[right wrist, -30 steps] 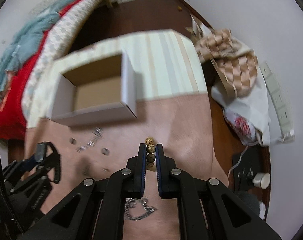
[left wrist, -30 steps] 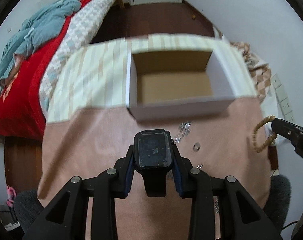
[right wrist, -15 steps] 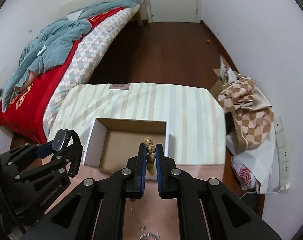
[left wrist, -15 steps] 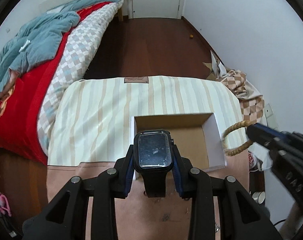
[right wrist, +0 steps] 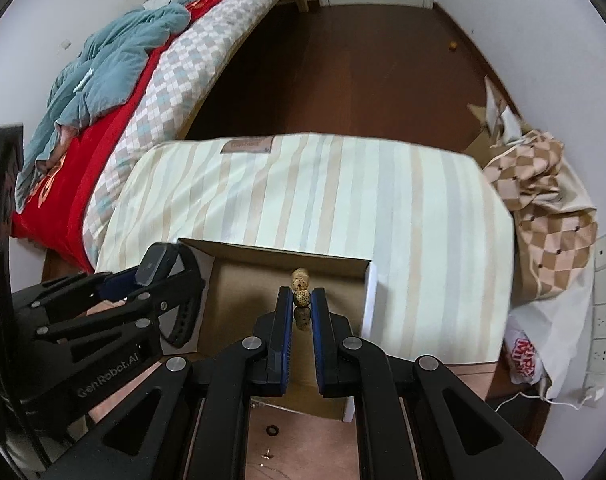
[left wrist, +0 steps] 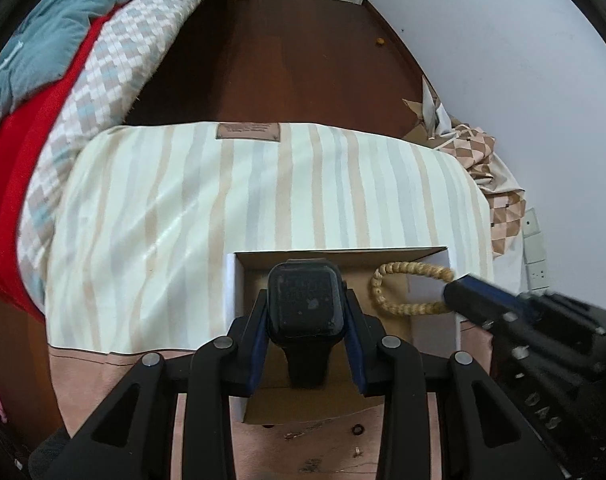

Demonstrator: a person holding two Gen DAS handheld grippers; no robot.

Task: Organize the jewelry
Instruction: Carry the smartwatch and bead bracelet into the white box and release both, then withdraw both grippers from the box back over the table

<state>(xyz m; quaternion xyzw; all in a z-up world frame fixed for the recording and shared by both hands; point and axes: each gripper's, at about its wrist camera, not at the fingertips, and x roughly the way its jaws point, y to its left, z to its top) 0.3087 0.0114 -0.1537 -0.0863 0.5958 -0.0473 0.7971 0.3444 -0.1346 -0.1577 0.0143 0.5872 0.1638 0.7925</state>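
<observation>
My left gripper [left wrist: 305, 304] is shut on a black smartwatch [left wrist: 305, 300] and holds it over the open white cardboard box [left wrist: 231, 292]. My right gripper [right wrist: 302, 300] is shut on a tan beaded bracelet [right wrist: 302, 298], also over the box [right wrist: 367, 300]. In the left wrist view the bracelet [left wrist: 403, 308] hangs as a loop from the right gripper [left wrist: 455, 292] above the box's right half. In the right wrist view the left gripper [right wrist: 151, 276] with the watch [right wrist: 155, 266] is at the box's left wall.
The box stands on a striped cloth [left wrist: 223, 200] beside a pink mat [left wrist: 103, 372]. Small rings and studs [right wrist: 272, 431] lie on the mat near the box front. A bed [right wrist: 123, 60] lies at the left, bags [right wrist: 543, 208] at the right.
Both grippers have moved forward from above the pink mat until they are over the box, each still holding its item.
</observation>
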